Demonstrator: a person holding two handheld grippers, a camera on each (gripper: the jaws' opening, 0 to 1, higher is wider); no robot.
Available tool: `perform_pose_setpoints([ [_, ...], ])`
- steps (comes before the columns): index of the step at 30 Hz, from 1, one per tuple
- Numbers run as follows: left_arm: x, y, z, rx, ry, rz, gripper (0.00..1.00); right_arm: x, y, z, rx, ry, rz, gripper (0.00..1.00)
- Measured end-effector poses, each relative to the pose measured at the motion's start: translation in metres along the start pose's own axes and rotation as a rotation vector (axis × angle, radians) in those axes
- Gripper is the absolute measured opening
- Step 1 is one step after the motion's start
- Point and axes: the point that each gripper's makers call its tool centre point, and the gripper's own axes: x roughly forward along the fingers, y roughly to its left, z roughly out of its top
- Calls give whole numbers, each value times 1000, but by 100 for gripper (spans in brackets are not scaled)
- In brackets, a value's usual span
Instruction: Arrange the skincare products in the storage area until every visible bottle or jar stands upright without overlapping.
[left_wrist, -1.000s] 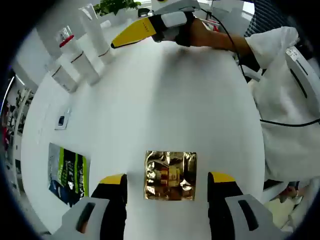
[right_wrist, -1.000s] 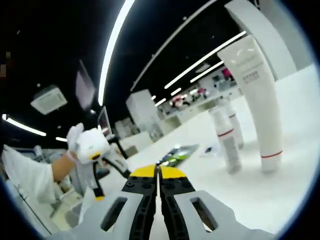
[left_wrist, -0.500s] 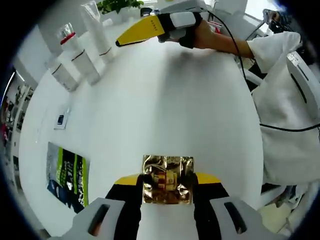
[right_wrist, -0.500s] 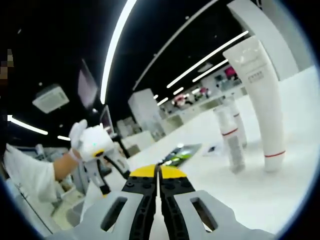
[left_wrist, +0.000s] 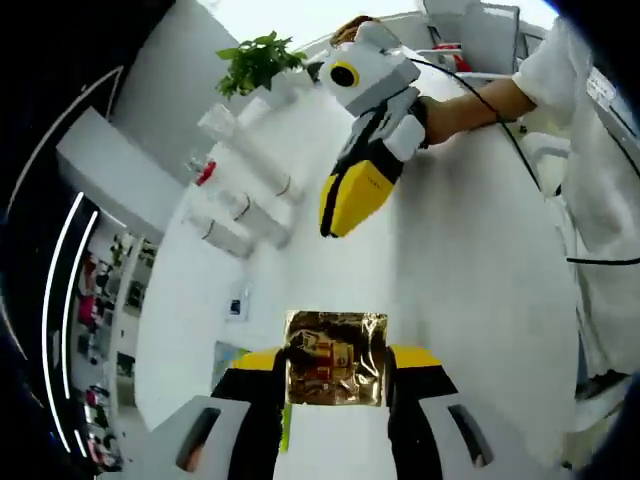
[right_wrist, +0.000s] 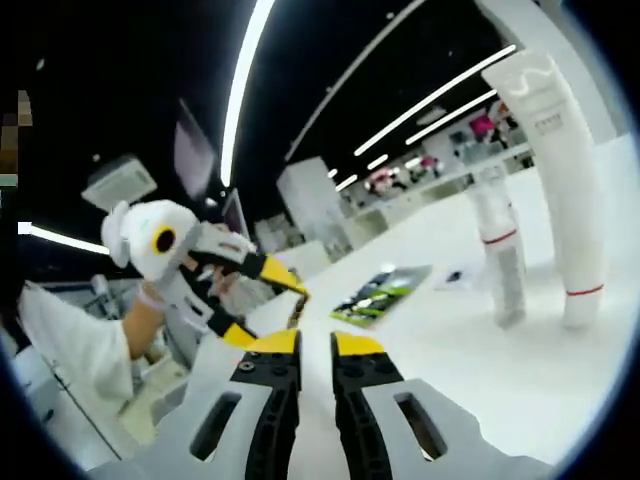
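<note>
In the left gripper view, the left gripper (left_wrist: 335, 362) pinched a gold foil sachet (left_wrist: 334, 356) between its yellow-tipped jaws, one jaw against each side edge of the sachet, which sat lifted above the white table (left_wrist: 470, 290). Just left of the left jaw, a green and black pamphlet (left_wrist: 224, 353) lay flat on the table, partly hidden by the jaw. Farther ahead and to the left lay a small dark card (left_wrist: 236, 304). Beyond it, ahead and to the left, stood a group of white tubes and bottles (left_wrist: 245, 195) with red bands, close together near the table's far edge; whether they touched one another could not be told. Straight ahead of the sachet, the right gripper (left_wrist: 356, 190) came in from the upper right, held by a person's hand (left_wrist: 455, 108), its yellow jaws pointing toward the camera. At the far edge was a green plant (left_wrist: 258, 60).

In the right gripper view, the right gripper (right_wrist: 315, 345) had its jaws parted by a narrow gap, with nothing between them. Ahead on the table lay the pamphlet (right_wrist: 384, 294). To the right stood a slim red-banded bottle (right_wrist: 500, 250) and, beside it, a tall white tube (right_wrist: 563, 180), both upright. To the left, the left gripper (right_wrist: 262, 300) carried the sachet edge-on.
</note>
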Motion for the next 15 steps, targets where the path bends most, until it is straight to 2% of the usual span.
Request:
perform_pose_setpoints([
  [2,1,3,5,36,-7,70,41,1,3,1,0,-2,18,14],
  [3,2,5,11,77,-18,140,41,0,4,1,8,-5,24,15],
  [4,3,5,11,88,-17,147,40,0,4,1,11,-6,28,16],
  [6,6,6,14,126,2,224,40,-1,5,4,35,-20,40,17],
  [8,10,1,15,157,14,221,40,-2,5,7,54,-33,48,17],
  [12,18,-7,22,156,-4,215,40,-2,6,8,55,-38,48,18],
  [15,19,-3,29,187,-17,270,40,-1,5,7,48,-32,40,18],
])
